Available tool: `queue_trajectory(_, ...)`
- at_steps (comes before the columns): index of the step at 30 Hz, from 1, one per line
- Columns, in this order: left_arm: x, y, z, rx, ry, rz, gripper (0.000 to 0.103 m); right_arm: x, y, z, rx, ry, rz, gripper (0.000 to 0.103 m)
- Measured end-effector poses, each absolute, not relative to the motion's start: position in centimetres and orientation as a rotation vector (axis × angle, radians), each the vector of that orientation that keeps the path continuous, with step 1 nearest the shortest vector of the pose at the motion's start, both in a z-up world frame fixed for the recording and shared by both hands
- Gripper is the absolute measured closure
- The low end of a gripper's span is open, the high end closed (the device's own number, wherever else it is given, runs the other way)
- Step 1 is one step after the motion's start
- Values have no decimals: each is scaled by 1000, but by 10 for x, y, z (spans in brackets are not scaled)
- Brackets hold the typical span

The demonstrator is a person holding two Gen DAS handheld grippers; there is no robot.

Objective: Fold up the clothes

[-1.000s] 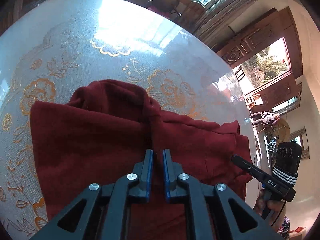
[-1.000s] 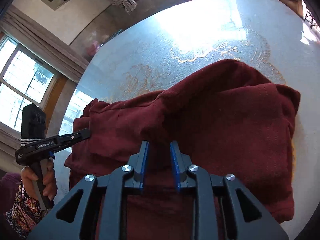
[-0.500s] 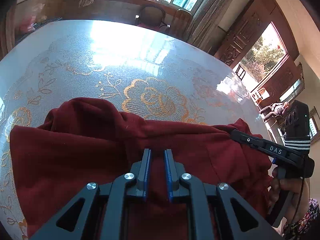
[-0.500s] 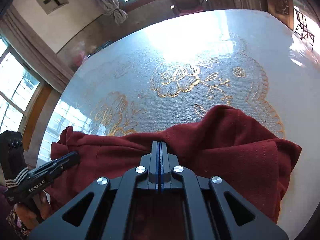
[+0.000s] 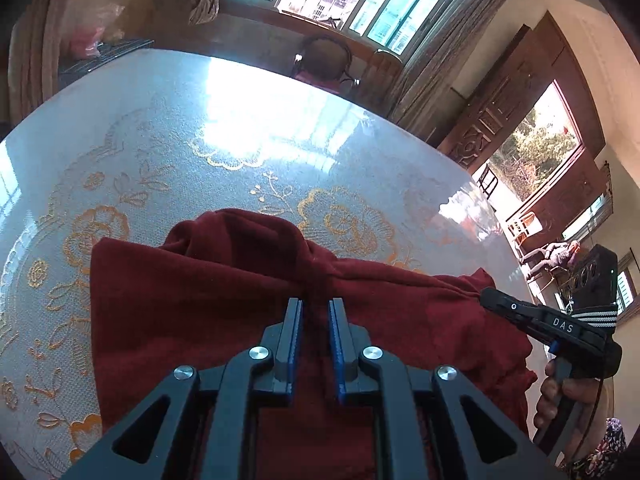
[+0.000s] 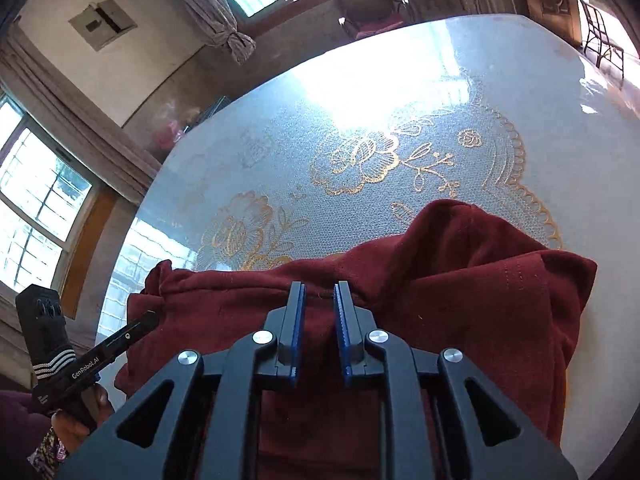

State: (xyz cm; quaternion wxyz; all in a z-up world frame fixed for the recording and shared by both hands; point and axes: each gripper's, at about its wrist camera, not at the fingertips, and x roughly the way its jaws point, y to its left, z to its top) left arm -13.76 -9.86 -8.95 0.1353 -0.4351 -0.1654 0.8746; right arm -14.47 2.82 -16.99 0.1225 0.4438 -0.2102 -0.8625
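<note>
Hovering over the dark red knit garment [image 5: 208, 320], the left gripper [image 5: 316, 304] stands at a narrow gap with nothing visibly pinched, and the right gripper [image 6: 320, 290] is opening, cloth under its tips but not clamped. Risk as I read it: a shallow bite on the ridge along the far edge grabs one layer only, so the fold drags crooked on the glossy white table with gold floral lace [image 5: 240, 152]. Both hands pitch steeply down, side by side.
</note>
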Motion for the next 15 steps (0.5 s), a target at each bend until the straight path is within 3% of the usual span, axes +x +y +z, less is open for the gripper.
queue_trajectory(5, -121, -81, -109, -1411, -286, 2482, 88, -124, -1, -179, 1343, -492, -2402, 85)
queue_trajectory(7, -103, -95, -101, -1383, -368, 2505, 88, -120, 6, -186, 1381, -494, -2414, 89)
queue_trajectory(11, -55, -135, -76, -1278, -551, 2506, 88, -85, 30, -157, 1300, -543, -2415, 80)
queue_trajectory(15, -10, -161, -59, -1233, -530, 2487, 88, -16, 45, -123, 1238, -512, -2402, 66)
